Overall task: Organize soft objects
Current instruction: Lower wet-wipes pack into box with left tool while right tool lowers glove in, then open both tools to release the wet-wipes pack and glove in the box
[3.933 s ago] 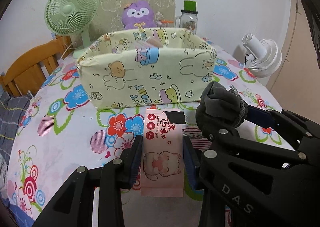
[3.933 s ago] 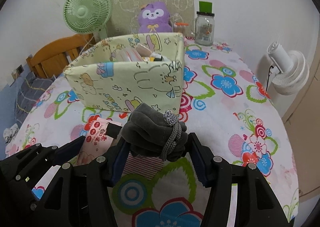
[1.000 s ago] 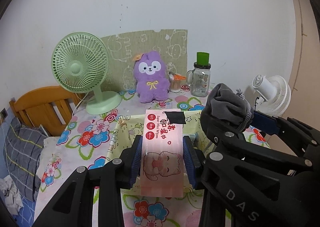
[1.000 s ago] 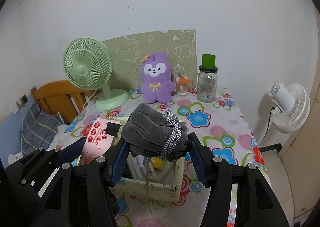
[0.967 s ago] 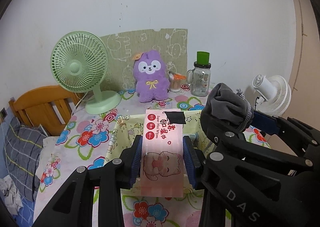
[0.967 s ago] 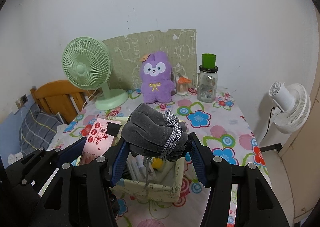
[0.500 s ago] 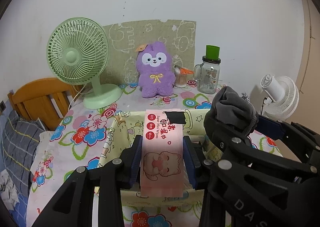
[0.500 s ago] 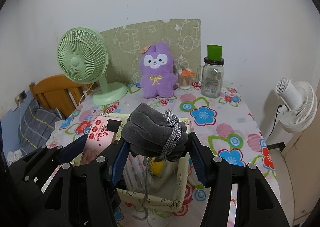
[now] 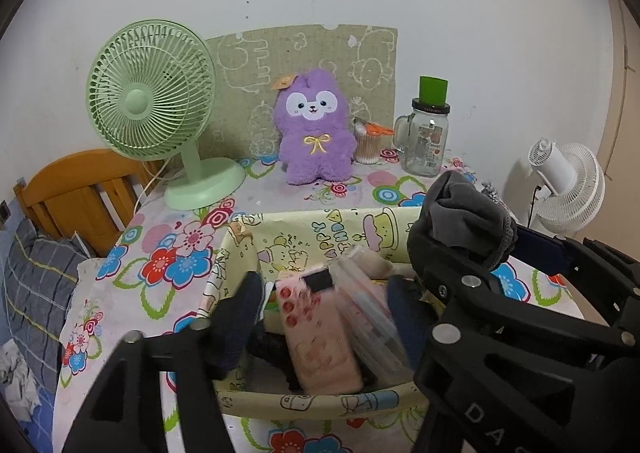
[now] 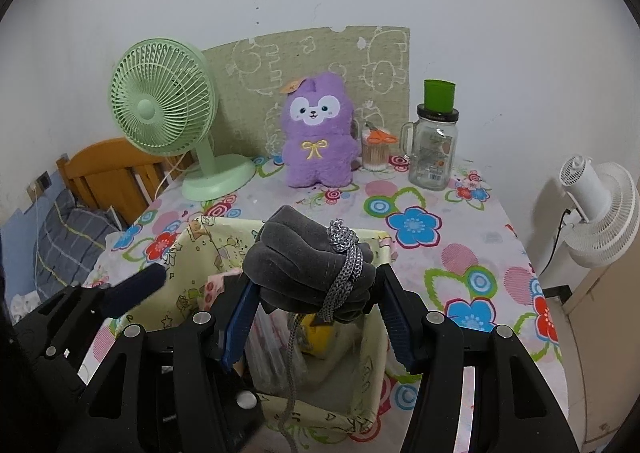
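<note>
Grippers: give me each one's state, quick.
Left gripper: opening, fingers clear of the pink wipes pack, which is dropping into the fabric bin.
Right gripper: shut on the grey pouch.

Left wrist cam sits behind the left gripper point(image 9: 324, 313), tilted down, close over the yellow fabric bin point(image 9: 320, 229), facing the wall and the green fan point(image 9: 148, 101). Right wrist cam looks the same way from just to the right, over the right gripper point(image 10: 316, 301) and the same bin point(image 10: 192, 253). Shared: bin, floral tablecloth point(image 10: 440, 253), purple plush point(image 10: 316, 133), green fan, jar point(image 10: 434, 149), white fan point(image 10: 600, 209); each view catches the other gripper at its edge.
</note>
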Motion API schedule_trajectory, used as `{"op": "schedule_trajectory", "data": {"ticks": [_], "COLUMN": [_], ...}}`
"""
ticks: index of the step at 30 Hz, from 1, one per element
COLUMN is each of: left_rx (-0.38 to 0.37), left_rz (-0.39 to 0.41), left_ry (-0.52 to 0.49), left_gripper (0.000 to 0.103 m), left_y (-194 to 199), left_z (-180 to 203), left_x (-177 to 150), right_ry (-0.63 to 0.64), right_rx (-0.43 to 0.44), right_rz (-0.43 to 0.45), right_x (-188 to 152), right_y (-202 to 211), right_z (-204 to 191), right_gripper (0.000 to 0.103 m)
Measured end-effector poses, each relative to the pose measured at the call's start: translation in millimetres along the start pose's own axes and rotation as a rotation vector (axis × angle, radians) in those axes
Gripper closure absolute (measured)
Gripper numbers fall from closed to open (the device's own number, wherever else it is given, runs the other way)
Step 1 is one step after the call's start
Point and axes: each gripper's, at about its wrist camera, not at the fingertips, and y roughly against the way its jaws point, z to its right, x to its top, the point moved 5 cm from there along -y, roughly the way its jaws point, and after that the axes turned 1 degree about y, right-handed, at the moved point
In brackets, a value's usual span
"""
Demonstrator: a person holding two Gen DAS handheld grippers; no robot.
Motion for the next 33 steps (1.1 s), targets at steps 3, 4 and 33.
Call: {"op": "schedule_trajectory", "data": {"ticks": [3,4,33], "left_rx": [-0.001,-0.002,-0.008], "left_rz": [-0.004,-0.006,-0.042], "left_ry": [-0.005,-0.004,-0.024], "left_gripper": [0.026,0.026,0.016], "left_y": [-0.4,-0.6,14.0], "left_z": [-2.6,-3.5,-12.2], "left_x": [-1.6,-2.3,-30.8], "right_ry": [0.010,0.012,0.066], "right_rx": [0.006,0.010,0.052], "right_rz": [-0.004,-0.007,-0.040], "right_x": [-0.2,-0.4,-22.0], "right_y": [-3.5,-5.0,3.0], "right_z": [-4.0,-5.3,-26.1], "right_gripper": [0.042,0.042,0.008]}}
